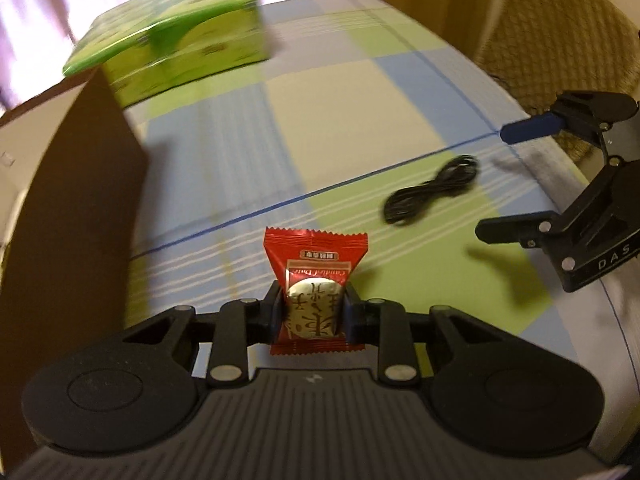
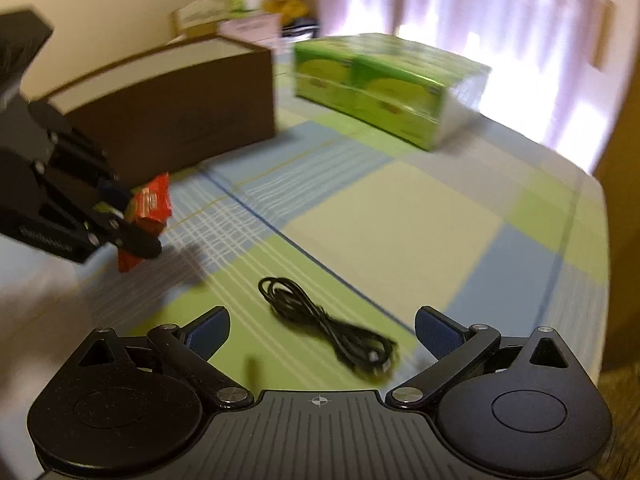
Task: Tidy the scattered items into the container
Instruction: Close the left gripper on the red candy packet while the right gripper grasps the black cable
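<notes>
Seen first from the left wrist, the left gripper is clamped on a red candy packet, which is held upright between the blue pads, its crimped top edge raised above the checked tablecloth. A brown container is seen at the left edge, close beside the gripper, and a green tissue box stands behind it, blurred. A coiled black cable lies on the cloth to the right, and the right gripper is seen beyond it with its jaws apart and nothing between them. From the right wrist, the right gripper is shown spread wide, the black cable lying on a green square of the cloth between and just ahead of its blue fingertips, untouched. The left gripper is visible at the left, closed on the candy packet above the cloth, in front of the brown container, whose open top is only partly visible. The green tissue box stands further back, near the curtain.
</notes>
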`<state>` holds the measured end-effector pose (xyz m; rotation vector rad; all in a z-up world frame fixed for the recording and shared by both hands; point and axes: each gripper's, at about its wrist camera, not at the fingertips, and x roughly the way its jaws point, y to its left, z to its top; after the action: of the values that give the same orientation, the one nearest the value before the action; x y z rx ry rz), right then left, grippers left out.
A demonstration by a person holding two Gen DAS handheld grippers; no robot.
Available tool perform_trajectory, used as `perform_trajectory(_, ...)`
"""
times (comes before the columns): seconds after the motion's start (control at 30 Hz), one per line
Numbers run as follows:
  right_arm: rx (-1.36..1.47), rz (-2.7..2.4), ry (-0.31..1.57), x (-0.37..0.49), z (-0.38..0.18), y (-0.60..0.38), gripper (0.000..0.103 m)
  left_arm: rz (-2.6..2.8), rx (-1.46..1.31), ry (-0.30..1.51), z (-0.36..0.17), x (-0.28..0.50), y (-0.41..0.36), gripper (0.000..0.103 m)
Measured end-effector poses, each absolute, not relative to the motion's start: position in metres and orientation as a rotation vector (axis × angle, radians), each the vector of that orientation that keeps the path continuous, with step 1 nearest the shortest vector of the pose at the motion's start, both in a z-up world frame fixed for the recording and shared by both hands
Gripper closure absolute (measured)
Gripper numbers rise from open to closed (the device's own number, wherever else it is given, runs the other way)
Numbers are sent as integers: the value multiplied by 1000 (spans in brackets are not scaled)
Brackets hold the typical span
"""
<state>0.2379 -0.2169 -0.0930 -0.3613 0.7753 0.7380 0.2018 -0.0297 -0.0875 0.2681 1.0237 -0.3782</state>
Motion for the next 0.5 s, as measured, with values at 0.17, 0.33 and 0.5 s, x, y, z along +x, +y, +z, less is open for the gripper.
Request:
perform_trajectory(0.17,-427,814,819,257,-108,-210,21,-336,246,1041,-87,199,-17,79)
perform_trajectory(0.33,-439,845,864,264,-113,-213,39,-315,229,1042,-83,197,-9,79)
perform_trajectory(0.5,-419,843,908,264,-111,-215,65,-304,223,1045,-82,194,-4,79)
